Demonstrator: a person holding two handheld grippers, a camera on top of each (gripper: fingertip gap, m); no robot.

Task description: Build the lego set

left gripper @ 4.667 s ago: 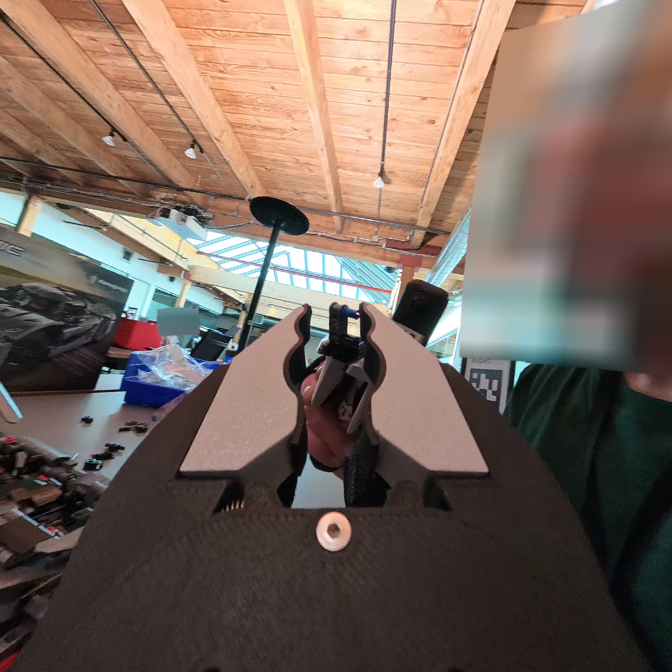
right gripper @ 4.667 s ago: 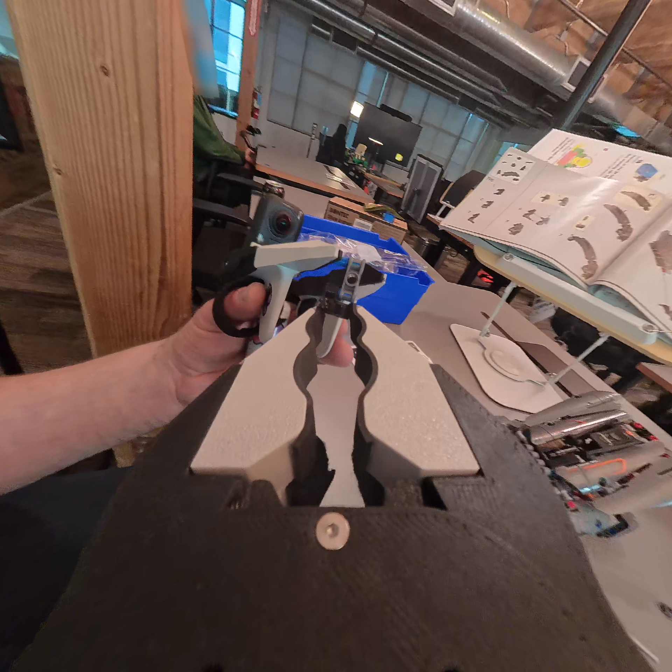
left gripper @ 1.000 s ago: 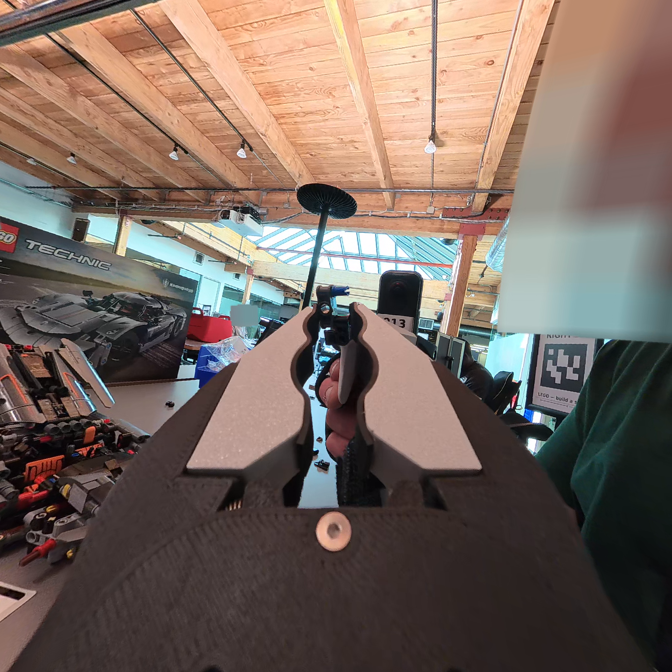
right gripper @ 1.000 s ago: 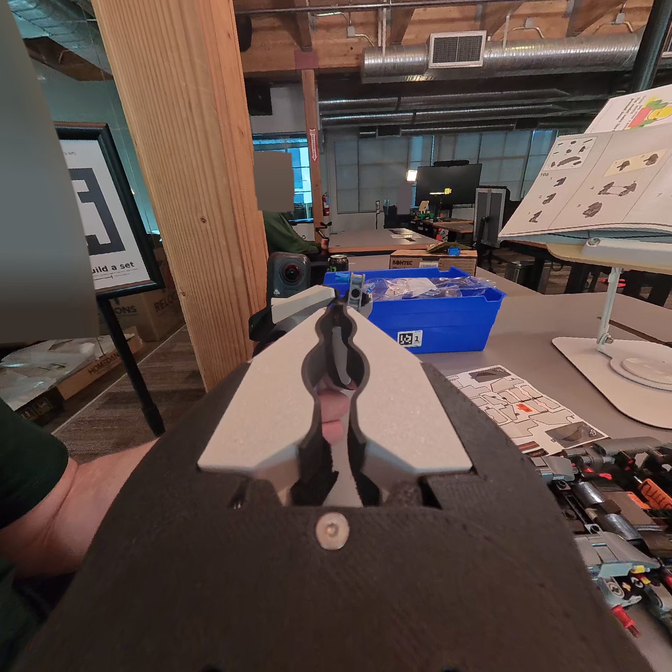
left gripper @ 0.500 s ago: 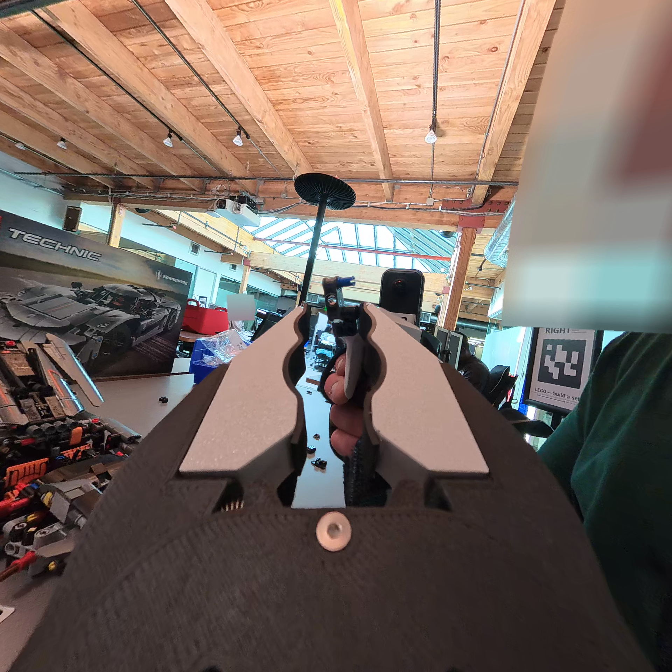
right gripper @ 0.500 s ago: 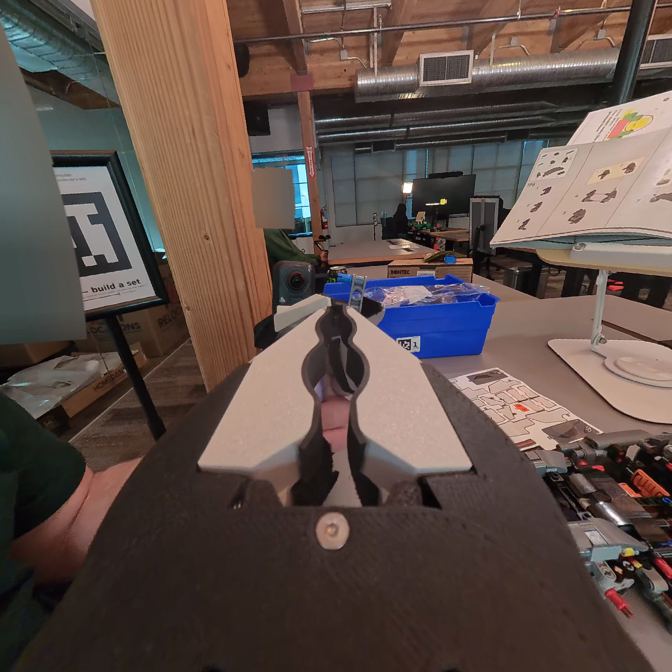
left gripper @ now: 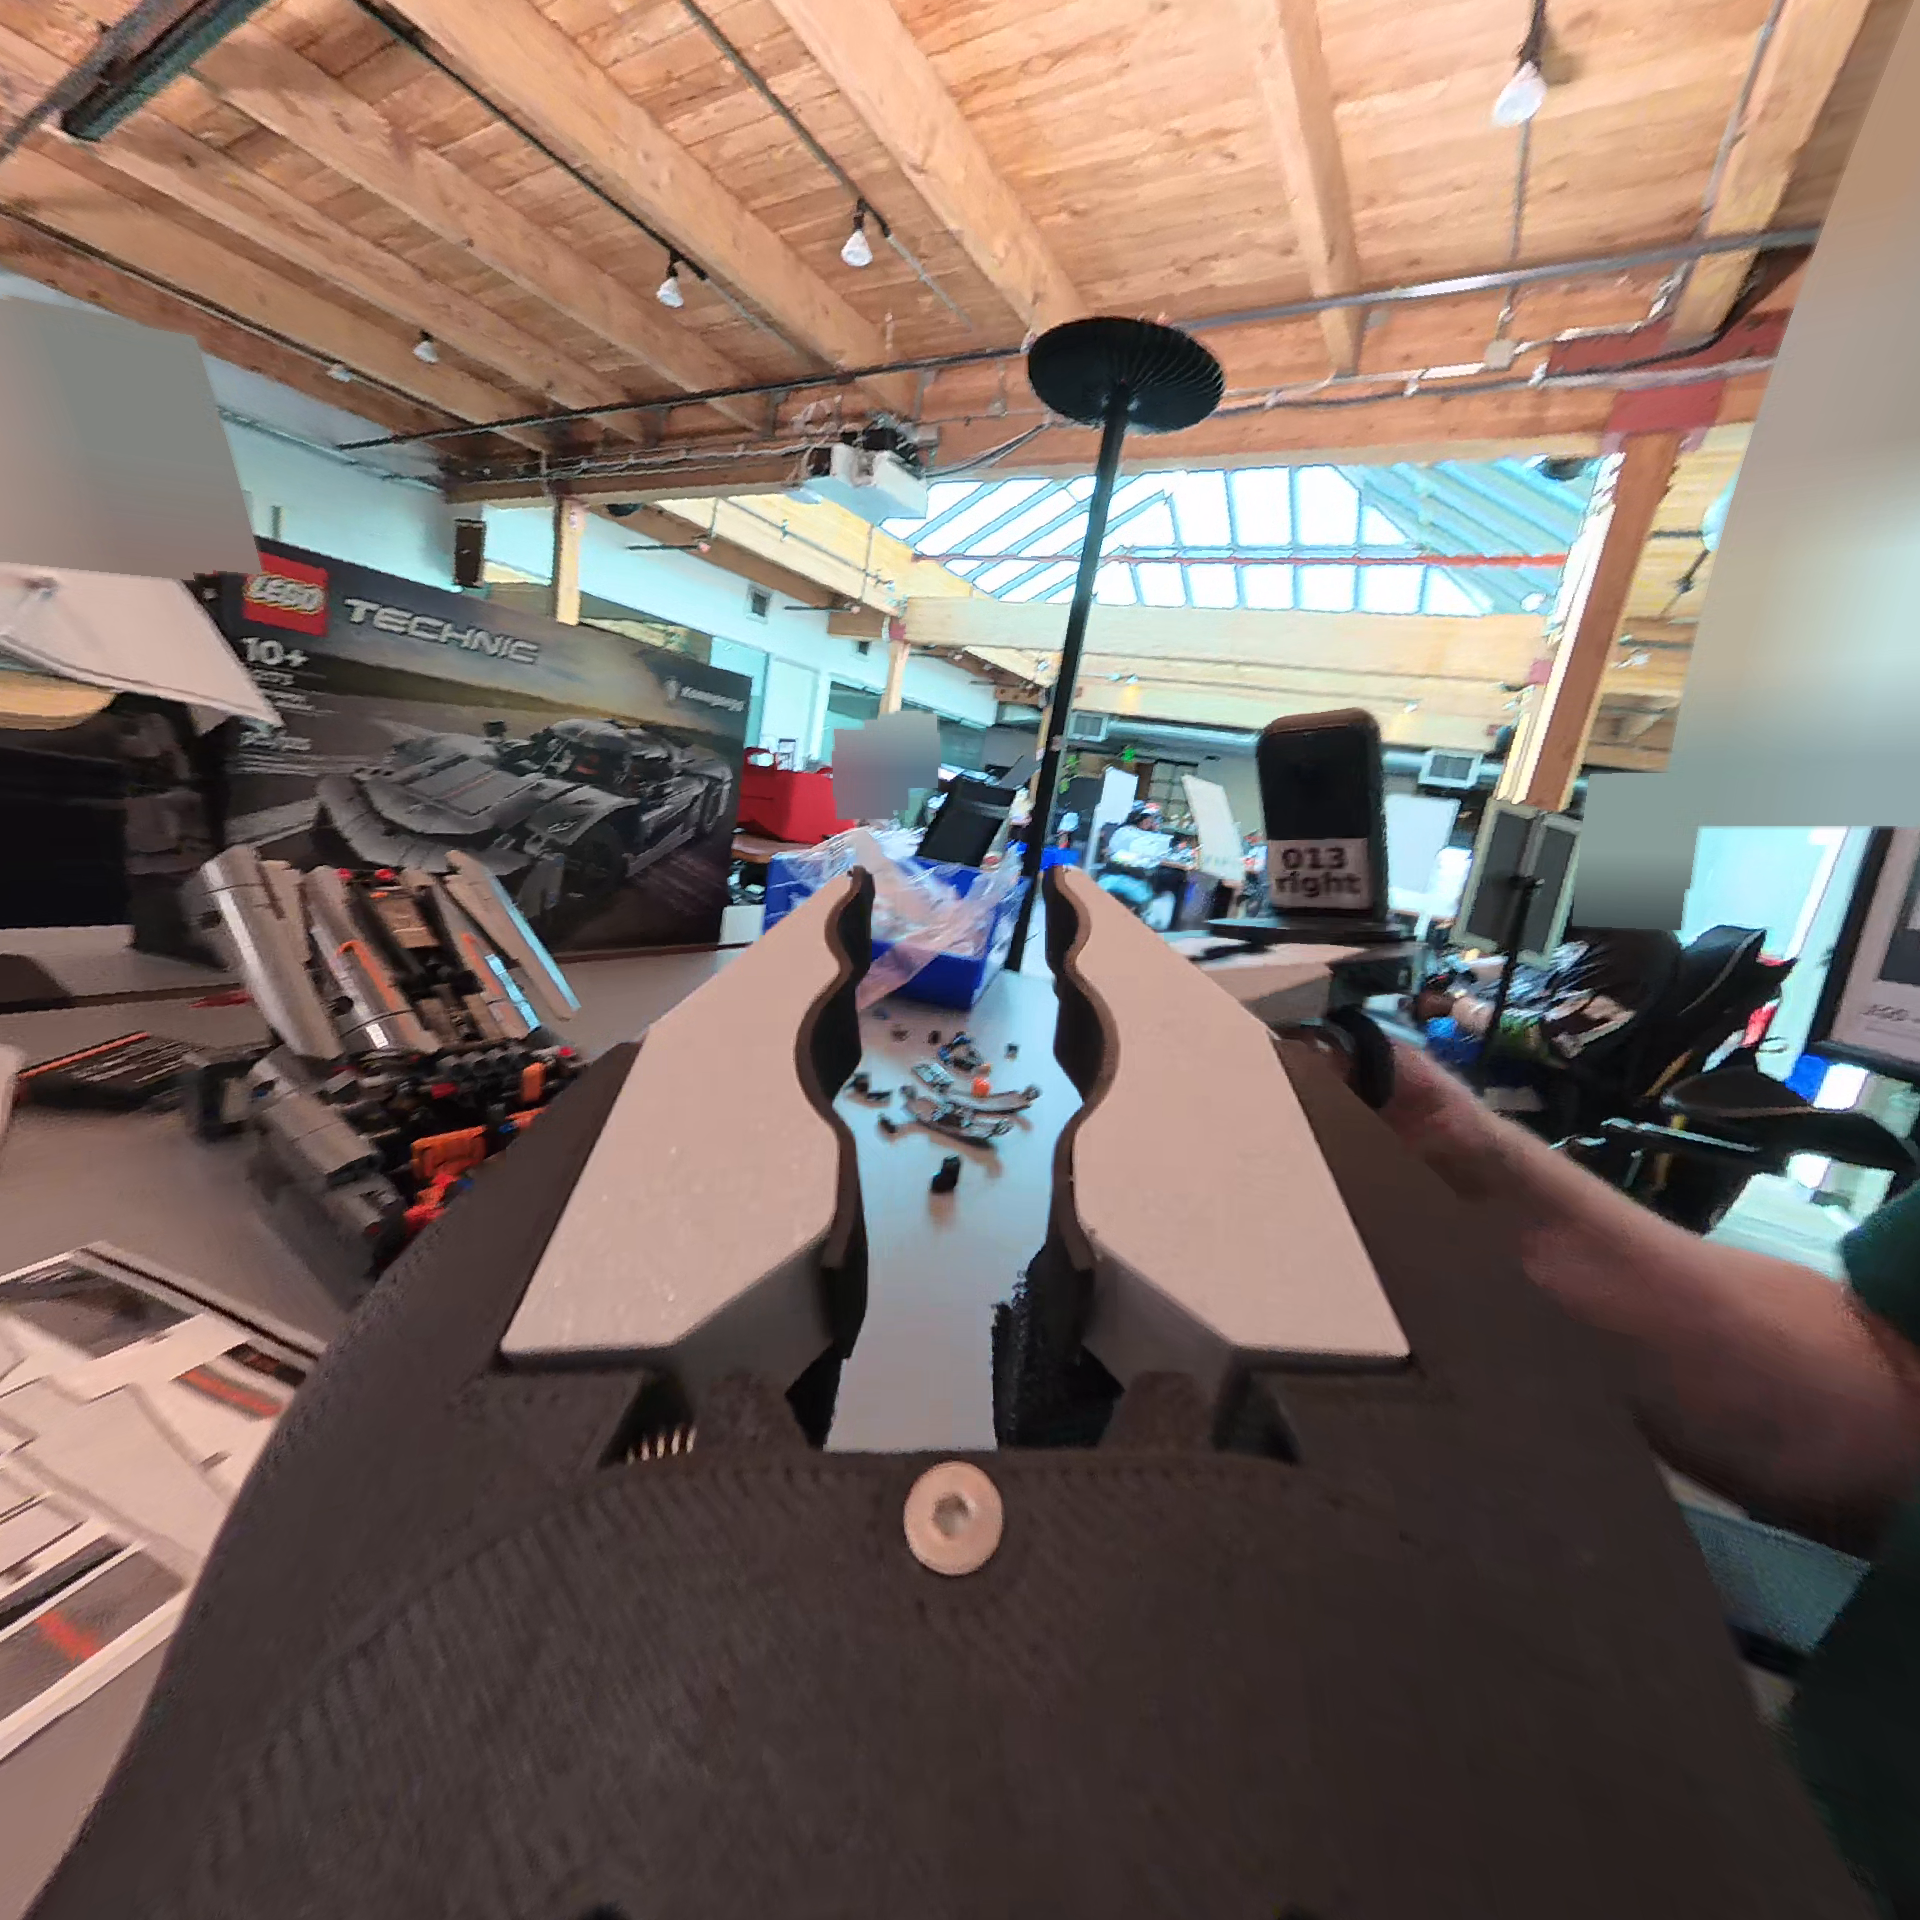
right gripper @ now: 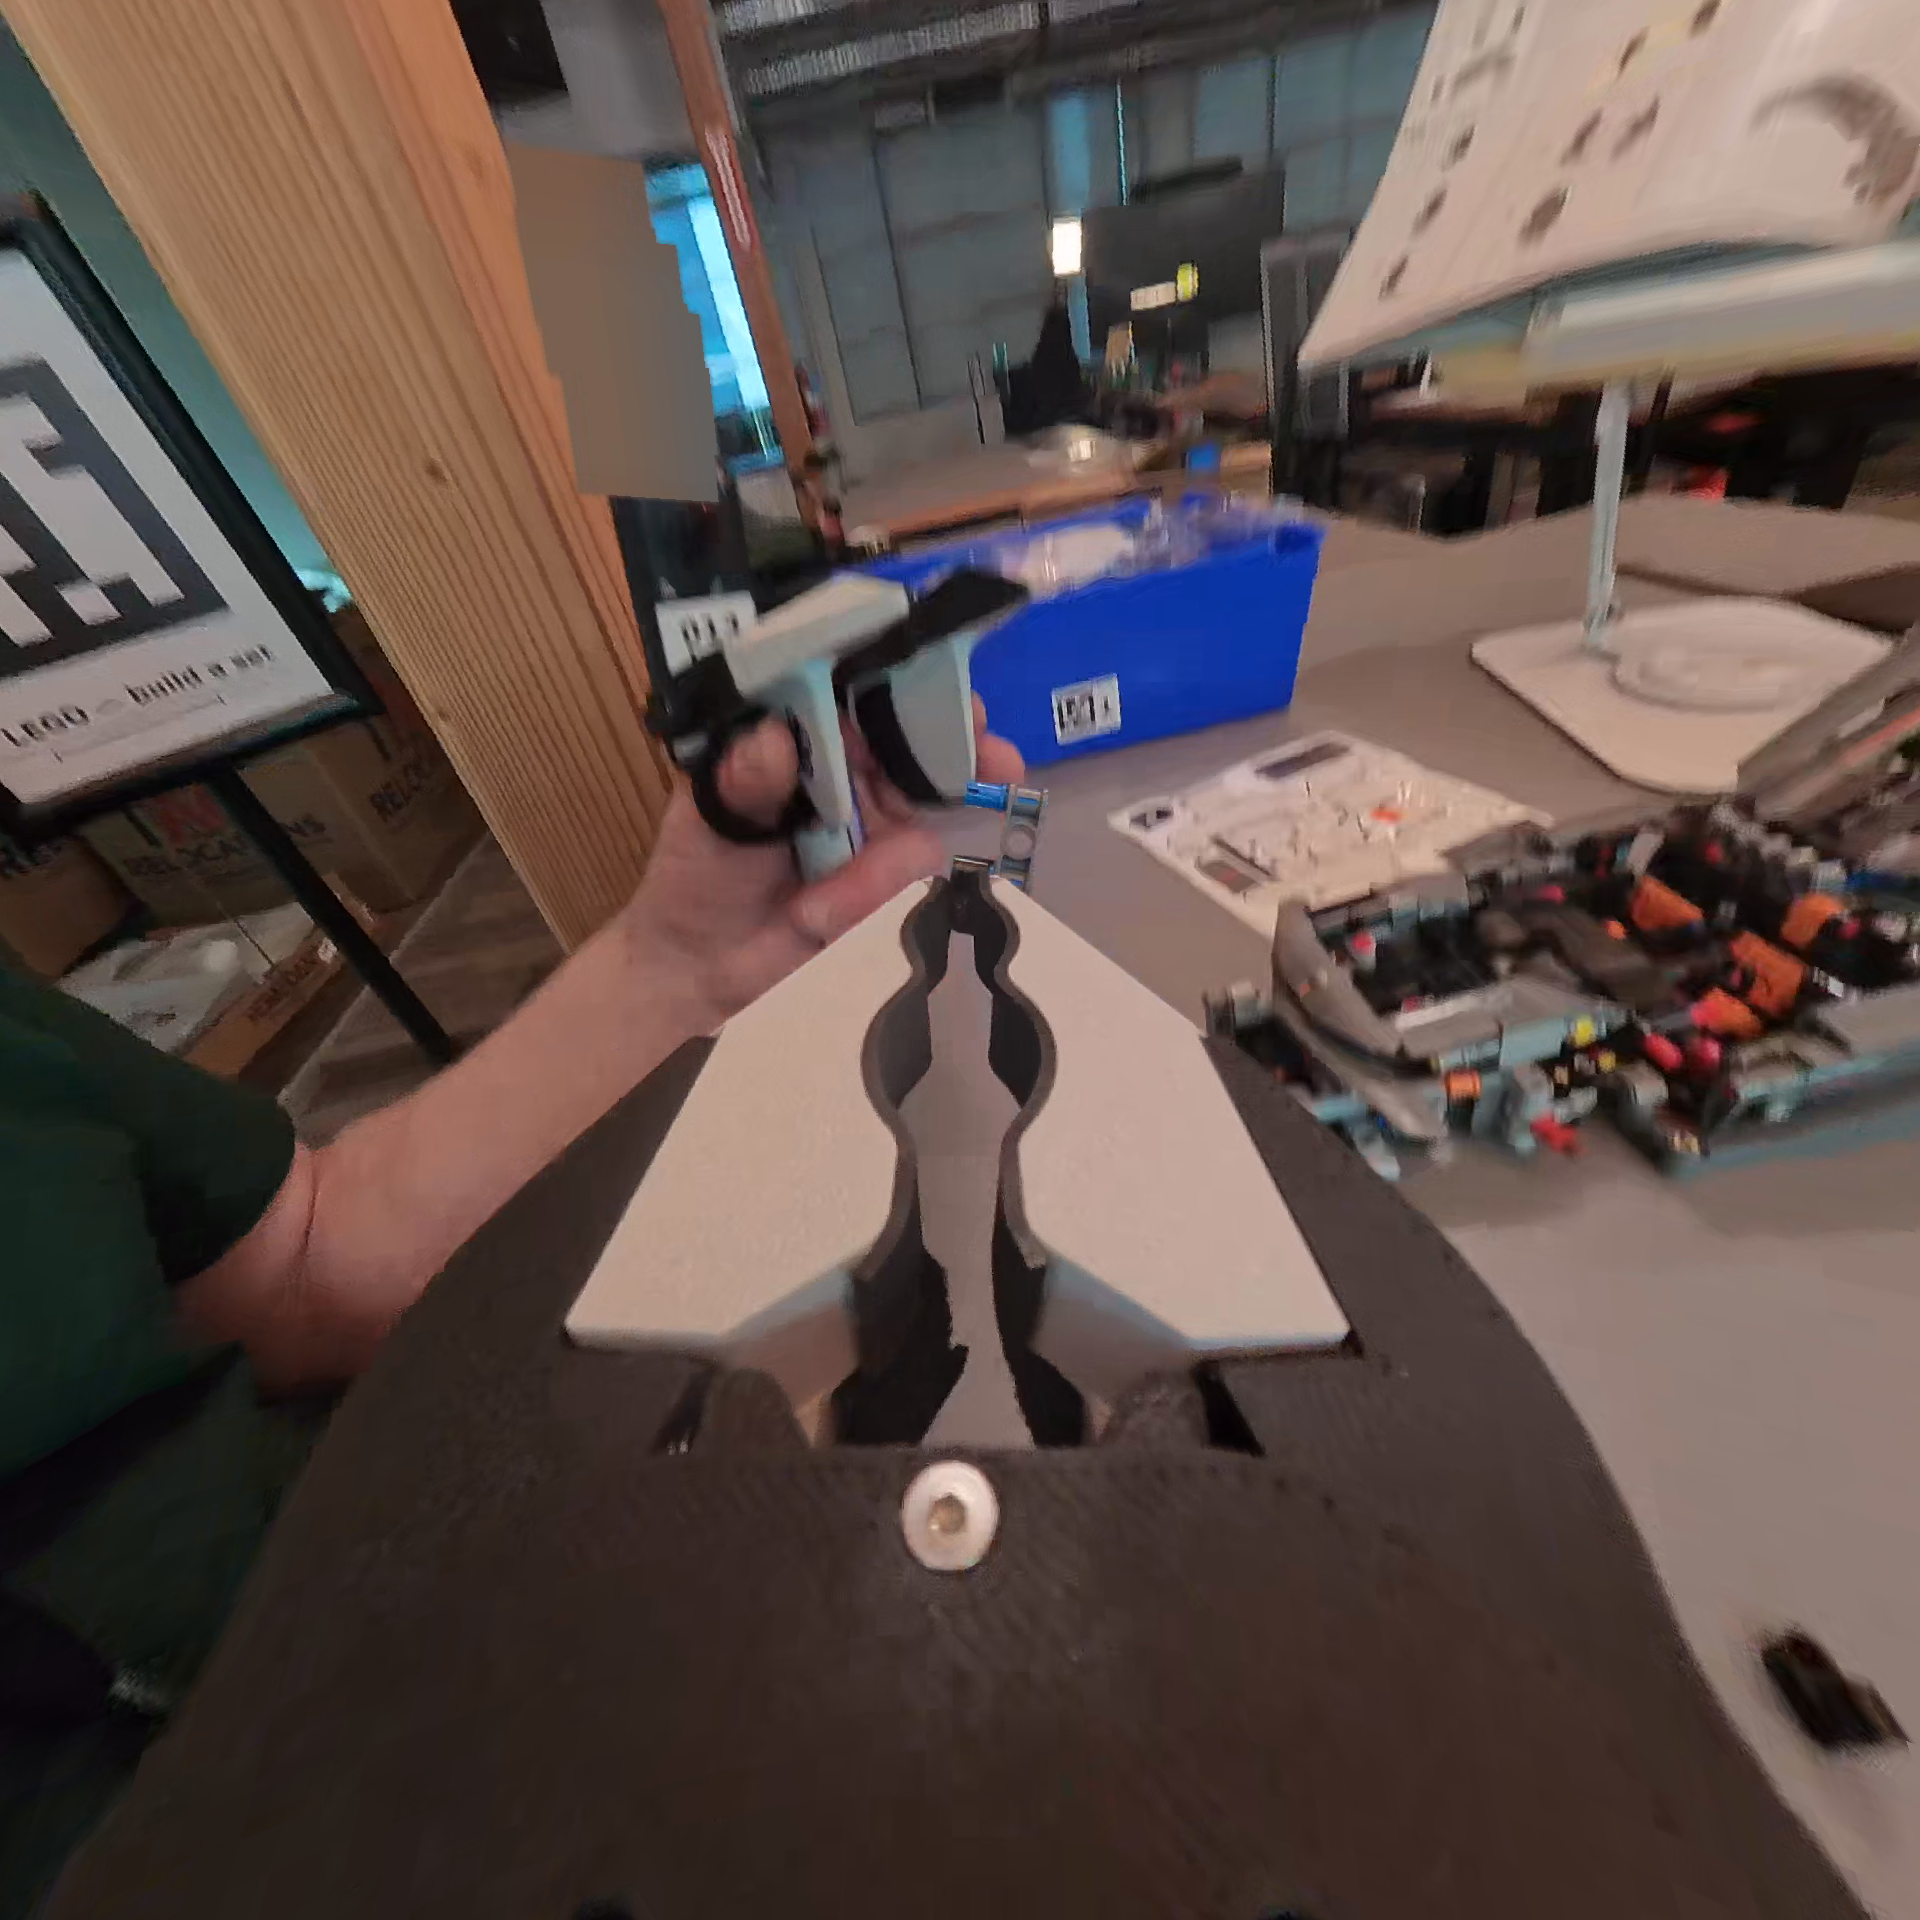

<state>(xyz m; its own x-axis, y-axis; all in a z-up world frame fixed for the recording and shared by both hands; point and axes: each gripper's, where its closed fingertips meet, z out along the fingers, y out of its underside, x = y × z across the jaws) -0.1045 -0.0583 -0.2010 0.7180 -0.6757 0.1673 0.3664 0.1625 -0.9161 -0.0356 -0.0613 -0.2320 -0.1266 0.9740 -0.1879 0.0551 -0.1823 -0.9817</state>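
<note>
My right gripper (right gripper: 971, 883) is shut on a small lego assembly (right gripper: 1016, 840), a grey piece with a blue pin on top, held by its black lower end above the table. My left gripper (left gripper: 956, 894) is open and empty, pointing over the table at loose small lego pieces (left gripper: 951, 1091). It also shows in the right wrist view (right gripper: 862, 675), in a hand just up and left of the assembly, apart from it. The partly built grey, black and orange car model (right gripper: 1610, 987) lies on the table to the right; it also shows in the left wrist view (left gripper: 384, 1018).
A blue bin (right gripper: 1143, 623) with plastic bags stands at the back. A printed sheet (right gripper: 1320, 821) lies before it. An open booklet on a white stand (right gripper: 1662, 665) is at the right, a wooden post (right gripper: 364, 416) at the left. The set's box (left gripper: 468, 769) stands behind the model. A black piece (right gripper: 1829, 1704) lies near. The left gripper's tips are roughly 9 cm from the right gripper's.
My left gripper has opened, let go of the small assembly and pulled away to the left. My right gripper keeps the assembly. Both views have swung down towards the table.
</note>
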